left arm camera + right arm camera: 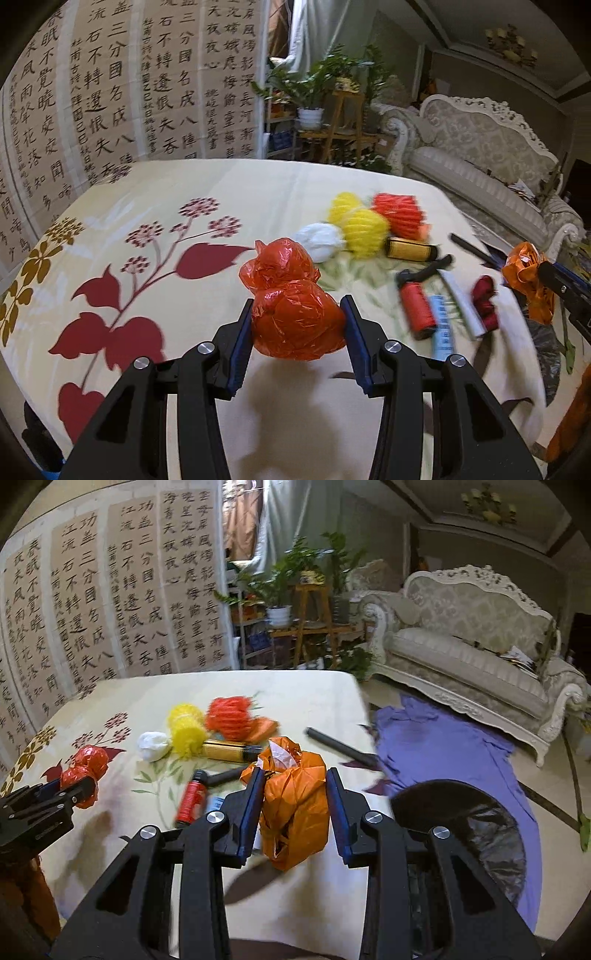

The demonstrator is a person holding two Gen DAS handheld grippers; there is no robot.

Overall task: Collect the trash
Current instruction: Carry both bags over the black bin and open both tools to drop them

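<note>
My left gripper (297,314) is shut on a crumpled red plastic bag (291,302) and holds it above the floral tablecloth (155,295); the bag also shows at the left of the right wrist view (83,771). My right gripper (295,786) is shut on a crumpled orange plastic bag (295,805), held above the table's right part near a black-lined bin (465,834). In the left wrist view the orange bag (524,277) hangs at the right edge.
On the table lie a white wad (319,242), yellow paper balls (364,229), a red paper lantern (400,214), a yellow-black can (410,250), a red cylinder (417,308) and a black tube (340,747). A purple cloth (443,753) and a sofa (469,646) are to the right.
</note>
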